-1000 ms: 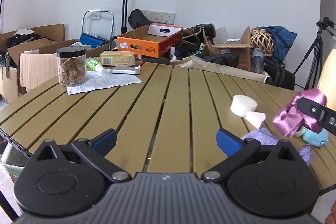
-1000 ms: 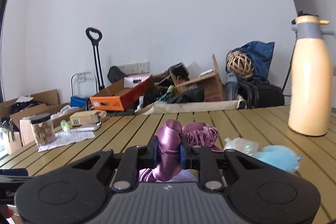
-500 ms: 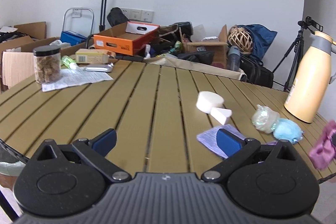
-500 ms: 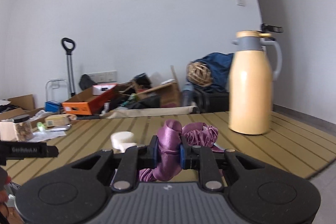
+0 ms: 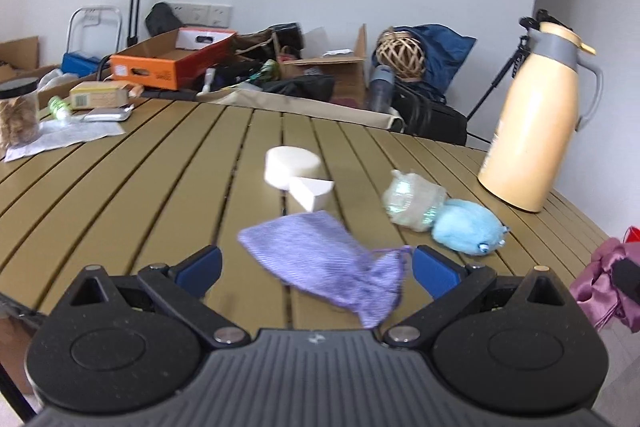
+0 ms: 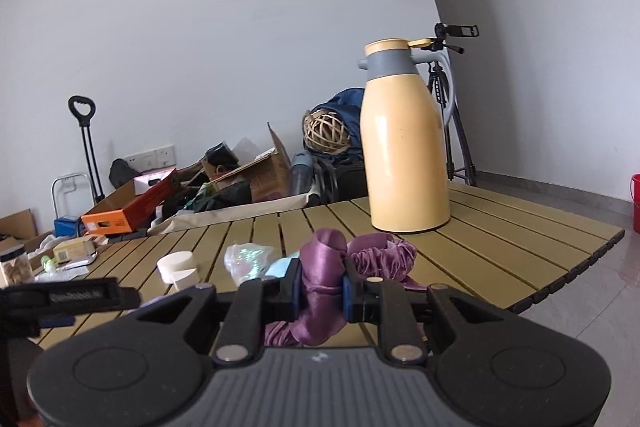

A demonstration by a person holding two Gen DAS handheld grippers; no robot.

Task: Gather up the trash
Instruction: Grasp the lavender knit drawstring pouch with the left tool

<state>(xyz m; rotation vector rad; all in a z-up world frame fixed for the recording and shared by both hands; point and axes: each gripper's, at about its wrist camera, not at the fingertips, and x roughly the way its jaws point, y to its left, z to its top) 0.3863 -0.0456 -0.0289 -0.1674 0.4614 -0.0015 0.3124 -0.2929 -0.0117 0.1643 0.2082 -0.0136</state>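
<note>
Nearest, a purple satin scrunchie (image 6: 324, 287) is pinched tight between the fingers of the right gripper (image 6: 320, 293), which has been carried rightward past the desk (image 5: 132, 187) edge since a second ago, so one piece of trash is judged collected and on its way to disposal. The left gripper (image 5: 316, 265), its fingers spread wide and holding nothing, has been swung over a lilac knitted pouch (image 5: 320, 263), probably the next pickup. Farther off lie white foam pieces (image 5: 294, 173), a crumpled iridescent wrapper (image 5: 412, 203), a blue plush toy (image 5: 468, 229) and a yellow thermos jug (image 5: 536, 123).
</note>
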